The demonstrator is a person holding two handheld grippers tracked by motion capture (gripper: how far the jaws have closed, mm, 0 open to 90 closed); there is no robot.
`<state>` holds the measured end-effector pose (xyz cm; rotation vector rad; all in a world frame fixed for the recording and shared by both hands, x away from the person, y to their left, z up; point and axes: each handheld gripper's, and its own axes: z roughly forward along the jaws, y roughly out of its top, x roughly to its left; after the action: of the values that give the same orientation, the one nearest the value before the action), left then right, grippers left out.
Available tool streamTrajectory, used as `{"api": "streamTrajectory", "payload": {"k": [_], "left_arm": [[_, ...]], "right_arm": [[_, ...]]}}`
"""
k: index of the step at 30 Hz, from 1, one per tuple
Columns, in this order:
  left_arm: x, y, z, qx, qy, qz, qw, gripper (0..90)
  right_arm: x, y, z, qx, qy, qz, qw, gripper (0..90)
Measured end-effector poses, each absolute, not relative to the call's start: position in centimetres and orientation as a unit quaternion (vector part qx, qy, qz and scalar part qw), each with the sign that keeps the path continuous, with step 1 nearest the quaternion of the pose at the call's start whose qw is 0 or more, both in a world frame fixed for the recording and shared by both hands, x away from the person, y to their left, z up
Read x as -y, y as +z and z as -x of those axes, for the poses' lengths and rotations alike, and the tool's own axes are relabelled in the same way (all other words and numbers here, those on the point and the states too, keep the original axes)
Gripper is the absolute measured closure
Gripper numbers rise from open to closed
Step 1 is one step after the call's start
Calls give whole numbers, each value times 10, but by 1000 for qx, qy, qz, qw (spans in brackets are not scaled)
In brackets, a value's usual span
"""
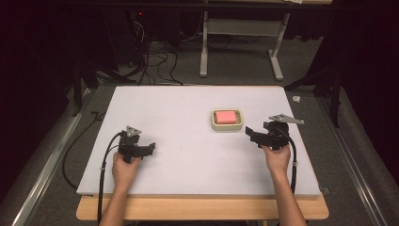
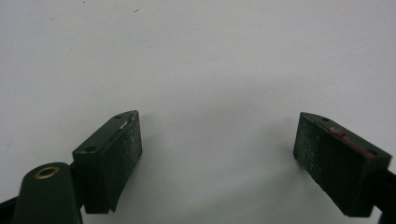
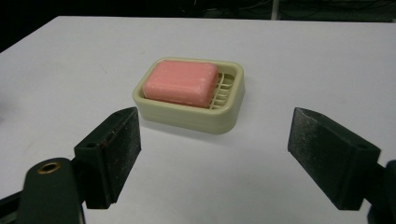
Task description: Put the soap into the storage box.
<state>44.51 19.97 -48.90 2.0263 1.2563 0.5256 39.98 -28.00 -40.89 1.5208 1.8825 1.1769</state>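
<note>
White tabletop (image 1: 188,155), dark room behind. Pink soap (image 3: 181,84) lies in a cream soap dish (image 3: 229,116), right of table centre, offset to one end of the dish so the slats show beside it. Right gripper (image 3: 212,154) faces it from near, jaws spread, nothing between. Advice: come in level, straddle the bar's short sides, and clear the dish rim before closing. Left gripper (image 2: 217,154) is parked well apart, jaws spread over bare table.

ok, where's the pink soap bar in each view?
High view: pink rectangular soap bar right of centre, in the cream plastic slotted dish, just left of the right gripper.
Left gripper view: not in it.
Right gripper view: upper centre, beyond open jaws.
Shared landmark: the white table top.
</note>
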Motion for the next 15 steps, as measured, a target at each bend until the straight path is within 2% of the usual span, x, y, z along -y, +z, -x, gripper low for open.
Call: {"api": "streamTrajectory", "payload": {"k": [15], "left_arm": [[-200, -489, -445, -483, 203, -779, 343, 157]], "right_arm": [[279, -414, -389, -685, 429, -546, 219, 178]]}}
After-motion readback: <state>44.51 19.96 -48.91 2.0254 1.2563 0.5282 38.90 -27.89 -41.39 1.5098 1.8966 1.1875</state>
